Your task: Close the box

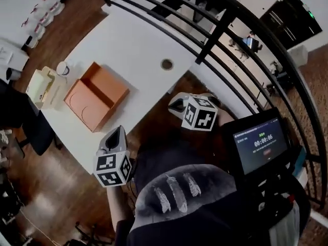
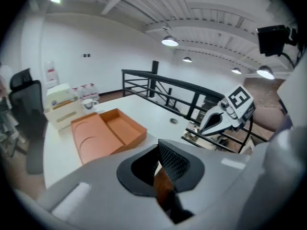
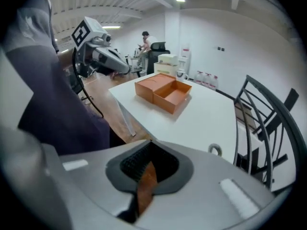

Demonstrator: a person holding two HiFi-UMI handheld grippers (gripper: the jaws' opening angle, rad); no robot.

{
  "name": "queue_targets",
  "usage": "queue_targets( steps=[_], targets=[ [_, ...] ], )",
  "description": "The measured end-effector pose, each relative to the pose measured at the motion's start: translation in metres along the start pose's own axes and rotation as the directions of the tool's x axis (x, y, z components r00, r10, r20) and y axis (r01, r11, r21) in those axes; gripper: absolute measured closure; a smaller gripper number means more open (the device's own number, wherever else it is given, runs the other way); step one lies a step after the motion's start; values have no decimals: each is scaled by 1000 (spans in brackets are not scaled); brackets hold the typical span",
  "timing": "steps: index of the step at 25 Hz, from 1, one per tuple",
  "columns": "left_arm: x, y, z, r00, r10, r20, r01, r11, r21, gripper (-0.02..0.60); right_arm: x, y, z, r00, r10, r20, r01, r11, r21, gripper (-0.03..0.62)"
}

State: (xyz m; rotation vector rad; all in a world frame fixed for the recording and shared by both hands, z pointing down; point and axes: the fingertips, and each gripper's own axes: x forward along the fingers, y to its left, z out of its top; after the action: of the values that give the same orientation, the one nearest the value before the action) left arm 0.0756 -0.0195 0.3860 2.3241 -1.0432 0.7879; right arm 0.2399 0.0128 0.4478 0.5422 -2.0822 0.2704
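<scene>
A: Where does the box (image 1: pixel 96 95) sit?

B: On the white table (image 1: pixel 148 40), towards its left end in the head view and well apart from both grippers. It lies open. It is orange, with the lid folded out flat beside the tray and two curved lines on the lid's inner face.

A: What is in the tray?

B: Only its own bare orange floor shows, clearest in the right gripper view.

A: And near it?

B: A cup (image 1: pixel 62 68) and a cream holder (image 1: pixel 41 85), both on the lid's side. What they hold is too small to tell.

A: What does the head view not show?

B: How the jaws stand. In its own view, the left gripper (image 2: pixel 165 169) has its jaws drawn together on nothing. The right gripper (image 3: pixel 144 169) is the same. Only the right gripper view shows a person (image 3: pixel 145 38) at a far desk. Only the head view shows a dark screen (image 1: pixel 260 145) with a timer.
</scene>
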Motion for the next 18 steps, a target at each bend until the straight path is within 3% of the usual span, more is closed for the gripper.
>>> queue_targets(
  steps=[2, 4, 9, 15, 18],
  targets=[
    [-5, 34, -5, 990, 143, -8, -143, 987, -66, 566, 13, -23, 0, 998, 49, -40, -52, 996, -74, 589],
    [-11, 66, -12, 973, 230, -26, -232, 969, -83, 566, 25, -41, 2, 996, 49, -80, -57, 992, -113, 589],
    [-21, 162, -44, 904, 420, -87, -423, 906, -26, 566, 83, -90, 41, 987, 22, -161, -64, 964, -260, 589],
    [-22, 258, -59, 863, 489, -129, -484, 872, 66, 566, 138, -145, 90, 966, -12, -257, -99, 904, -415, 589],
    [-14, 289, -66, 859, 477, -185, -470, 879, 82, 566, 156, -170, 101, 956, -3, -294, -136, 882, -451, 589]
  ],
)
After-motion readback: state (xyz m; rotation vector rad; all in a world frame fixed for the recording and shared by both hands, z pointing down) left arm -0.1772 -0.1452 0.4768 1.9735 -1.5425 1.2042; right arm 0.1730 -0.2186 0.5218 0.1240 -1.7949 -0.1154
